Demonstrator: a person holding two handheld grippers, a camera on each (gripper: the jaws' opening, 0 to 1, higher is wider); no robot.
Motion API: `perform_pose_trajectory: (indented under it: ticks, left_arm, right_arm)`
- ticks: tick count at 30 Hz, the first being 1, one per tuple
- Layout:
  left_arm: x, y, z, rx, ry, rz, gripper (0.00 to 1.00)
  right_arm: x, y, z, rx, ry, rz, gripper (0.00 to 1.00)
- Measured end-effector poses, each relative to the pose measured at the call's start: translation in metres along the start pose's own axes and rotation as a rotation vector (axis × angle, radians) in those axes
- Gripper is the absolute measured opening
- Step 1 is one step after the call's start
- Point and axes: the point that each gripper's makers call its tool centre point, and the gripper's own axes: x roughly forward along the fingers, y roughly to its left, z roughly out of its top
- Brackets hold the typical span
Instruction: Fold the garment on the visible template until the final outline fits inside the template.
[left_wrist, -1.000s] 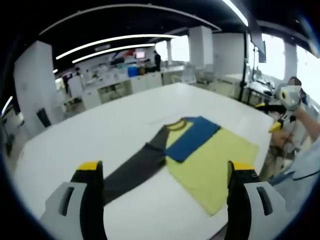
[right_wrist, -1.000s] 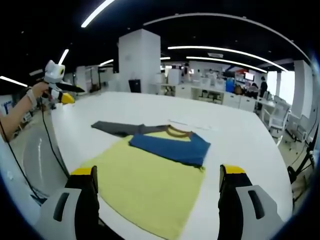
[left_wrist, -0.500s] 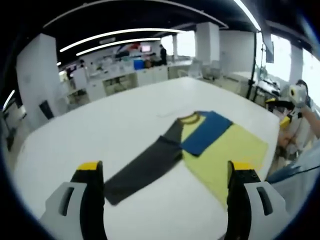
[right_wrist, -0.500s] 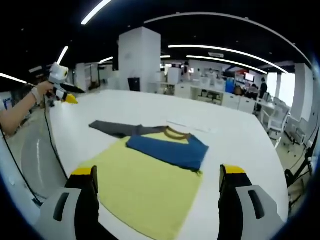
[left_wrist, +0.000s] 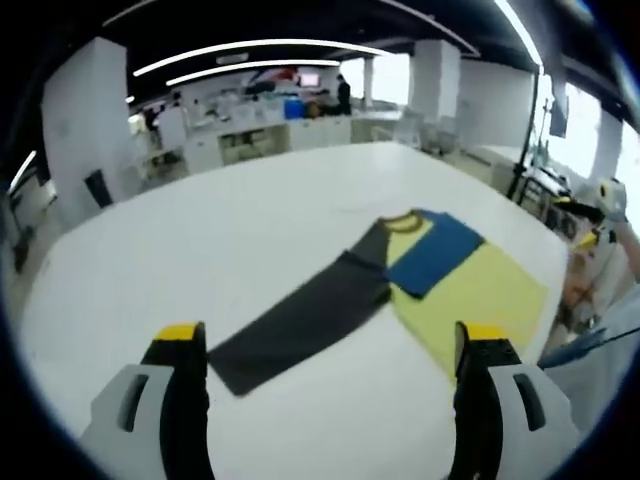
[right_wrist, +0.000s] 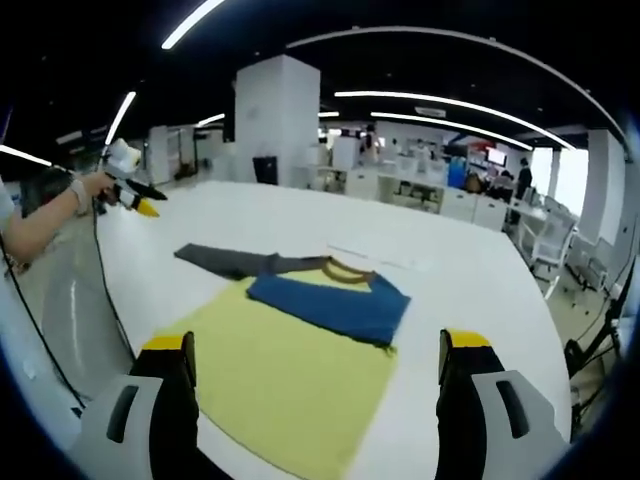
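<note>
A T-shirt lies flat on the white table (left_wrist: 200, 250). It has a yellow body (left_wrist: 480, 300), a blue sleeve (left_wrist: 435, 255) folded across the chest and a dark grey sleeve (left_wrist: 300, 325) stretched out sideways. My left gripper (left_wrist: 330, 405) hovers above the table short of the grey sleeve's end, open and holding nothing. My right gripper (right_wrist: 315, 405) hangs open over the yellow body (right_wrist: 290, 370) near the hem, with the blue sleeve (right_wrist: 330, 305) and grey sleeve (right_wrist: 225, 262) beyond. A hand holds the left gripper (right_wrist: 130, 187) up at the far left, and the right gripper (left_wrist: 600, 200) is seen at the far right.
A faint thin line (right_wrist: 375, 257) marks the table beyond the collar. The table edge (right_wrist: 100, 290) runs close to the person's side. Office desks (right_wrist: 440, 195), a white pillar (right_wrist: 275, 120) and chairs (right_wrist: 555, 245) stand in the background, with a person far off.
The left gripper's camera has swung, so the shirt now sits smaller and farther right in its view. In the right gripper view, the left gripper has drifted slightly right. The shirt has not moved.
</note>
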Motion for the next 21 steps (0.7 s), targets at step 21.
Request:
perform_pose_trajectory:
  ticks: [21]
  left_arm:
    - [0.028, 0.049, -0.050, -0.065, 0.138, 0.039, 0.95]
  right_arm:
    - [-0.012, 0.000, -0.023, 0.057, 0.042, -0.069, 1.00]
